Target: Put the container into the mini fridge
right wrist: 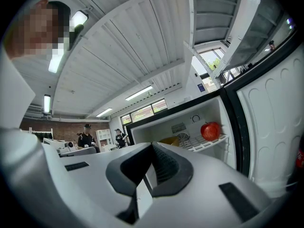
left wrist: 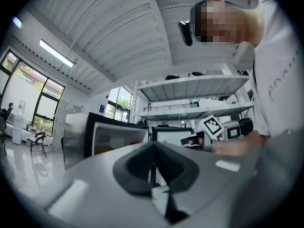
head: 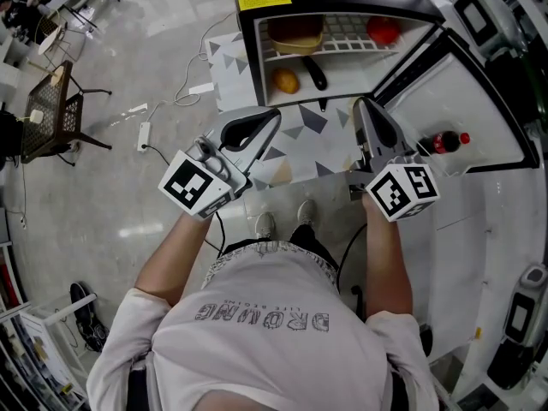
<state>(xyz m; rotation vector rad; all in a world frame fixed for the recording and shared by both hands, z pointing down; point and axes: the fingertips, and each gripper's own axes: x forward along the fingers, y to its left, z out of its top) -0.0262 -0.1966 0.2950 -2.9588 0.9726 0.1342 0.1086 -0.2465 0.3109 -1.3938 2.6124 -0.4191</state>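
Container (head: 295, 34) crosswise on upper fridge shelf (head: 347, 31)

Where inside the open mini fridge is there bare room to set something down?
The wire shelf is bare between the yellowish container at left and the red apple at right. The lower level is bare right of the dark object. Its left corner is crowded by that object and the orange fruit.

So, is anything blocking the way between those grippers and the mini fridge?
Nothing visible. The mini fridge stands open; the left gripper and right gripper, both shut and empty, hang just before it.
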